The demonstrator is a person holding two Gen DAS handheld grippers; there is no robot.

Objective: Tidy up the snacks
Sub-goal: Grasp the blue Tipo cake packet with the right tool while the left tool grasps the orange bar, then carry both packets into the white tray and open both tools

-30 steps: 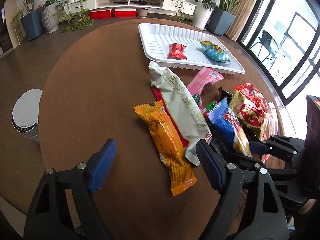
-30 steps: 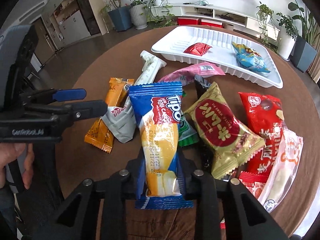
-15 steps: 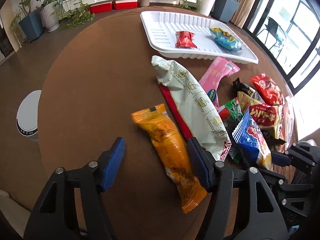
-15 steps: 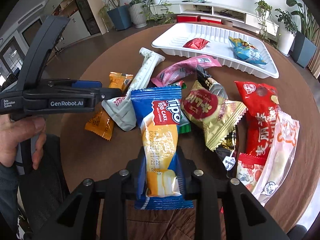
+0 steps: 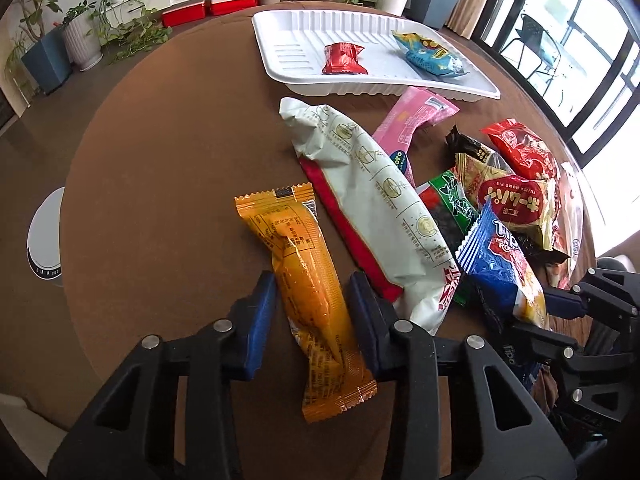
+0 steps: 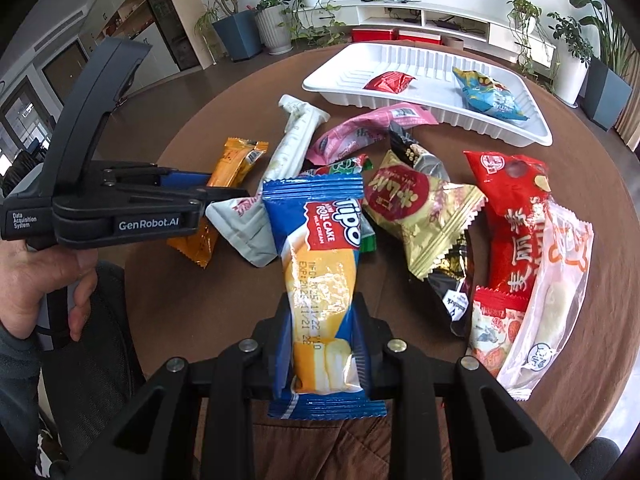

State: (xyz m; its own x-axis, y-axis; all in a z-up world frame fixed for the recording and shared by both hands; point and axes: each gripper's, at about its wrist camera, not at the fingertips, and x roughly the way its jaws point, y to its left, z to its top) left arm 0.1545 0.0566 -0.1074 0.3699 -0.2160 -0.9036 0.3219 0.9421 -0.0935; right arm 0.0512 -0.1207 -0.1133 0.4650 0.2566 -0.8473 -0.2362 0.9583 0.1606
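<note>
Our right claw (image 6: 320,344) grips the blue cake pack (image 6: 320,264), our left claw (image 5: 312,312) squeezes the orange bar (image 5: 304,280), and only two snacks sit in the white tray (image 5: 296,76) far ahead.

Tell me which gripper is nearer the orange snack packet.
Left. The left gripper has its jaws on either side of the orange snack packet, about touching it. The right gripper, shut on the blue Tipo packet, sits off to the packet's right.
</note>
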